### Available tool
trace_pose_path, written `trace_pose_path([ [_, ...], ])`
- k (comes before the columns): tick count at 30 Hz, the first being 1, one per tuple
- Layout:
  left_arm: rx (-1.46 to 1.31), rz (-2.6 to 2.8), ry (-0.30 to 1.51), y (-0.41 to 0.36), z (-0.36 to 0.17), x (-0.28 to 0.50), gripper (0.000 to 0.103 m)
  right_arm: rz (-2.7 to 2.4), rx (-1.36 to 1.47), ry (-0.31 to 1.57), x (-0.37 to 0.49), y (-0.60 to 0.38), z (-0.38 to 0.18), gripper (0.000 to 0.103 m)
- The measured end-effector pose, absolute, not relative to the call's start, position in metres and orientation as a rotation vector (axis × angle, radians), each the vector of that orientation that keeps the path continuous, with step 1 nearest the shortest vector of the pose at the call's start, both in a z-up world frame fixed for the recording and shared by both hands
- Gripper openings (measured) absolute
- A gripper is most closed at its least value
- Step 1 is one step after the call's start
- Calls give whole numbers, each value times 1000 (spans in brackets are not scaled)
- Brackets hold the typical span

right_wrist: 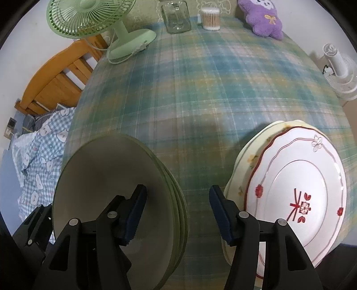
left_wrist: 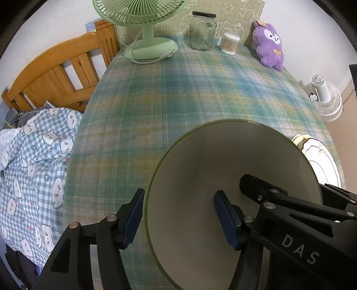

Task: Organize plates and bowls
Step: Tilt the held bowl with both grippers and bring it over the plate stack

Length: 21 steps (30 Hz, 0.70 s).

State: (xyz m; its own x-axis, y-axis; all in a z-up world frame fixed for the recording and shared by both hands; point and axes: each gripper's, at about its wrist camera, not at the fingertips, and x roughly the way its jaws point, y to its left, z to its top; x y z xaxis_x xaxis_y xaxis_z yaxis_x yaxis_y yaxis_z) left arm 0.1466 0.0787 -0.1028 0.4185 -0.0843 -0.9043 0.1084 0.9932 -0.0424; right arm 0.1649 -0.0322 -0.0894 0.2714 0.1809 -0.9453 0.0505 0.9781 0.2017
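A stack of green-rimmed cream bowls (left_wrist: 223,178) (right_wrist: 111,178) sits on the plaid tablecloth near the front edge. My left gripper (left_wrist: 178,219) is open, with its jaws astride the bowl's left rim, one finger outside and one inside. My right gripper (right_wrist: 177,214) is open and empty, its left finger over the bowls and its right finger beside a white plate with red trim (right_wrist: 296,189). That plate lies on a cream floral plate (right_wrist: 250,160). The plates also show at the right edge of the left wrist view (left_wrist: 321,156), with the right gripper's black arm (left_wrist: 290,214) over the bowl.
At the table's far end stand a green fan (left_wrist: 147,29) (right_wrist: 107,24), a glass jar (left_wrist: 202,31) (right_wrist: 176,17), a cotton swab tub (left_wrist: 229,43) (right_wrist: 210,19) and a purple plush toy (left_wrist: 270,46) (right_wrist: 263,20). A bed with a wooden headboard (left_wrist: 55,75) lies left; a white fan (left_wrist: 325,98) stands on the floor to the right.
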Motion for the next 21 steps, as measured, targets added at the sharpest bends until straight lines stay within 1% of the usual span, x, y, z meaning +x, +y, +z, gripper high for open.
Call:
trace_pose_path([
  [2,24,-122,1126,78,-103,146,63,98,228,1292,163,-33,-91,59],
  [4,24,-120,1122,79,-104,146,66,106,241,1288,163,-35,-92,59],
  [7,23,-132,1119,79,-104,147,66,117,247,1283,163,-35,-92,57],
  [9,26,-148,1116,79,-104,148,65,123,243,1279,162,-33,-91,53],
  [10,28,-160,1114,79,-104,148,62,128,240,1276,162,-32,-90,51],
  [11,31,-179,1112,77,-104,148,60,134,236,1274,161,-30,-90,46],
  [12,32,-191,1111,76,-103,147,53,142,232,1272,161,-27,-89,41],
  [21,25,-185,1129,76,-101,148,53,109,229,1276,162,-21,-88,43],
])
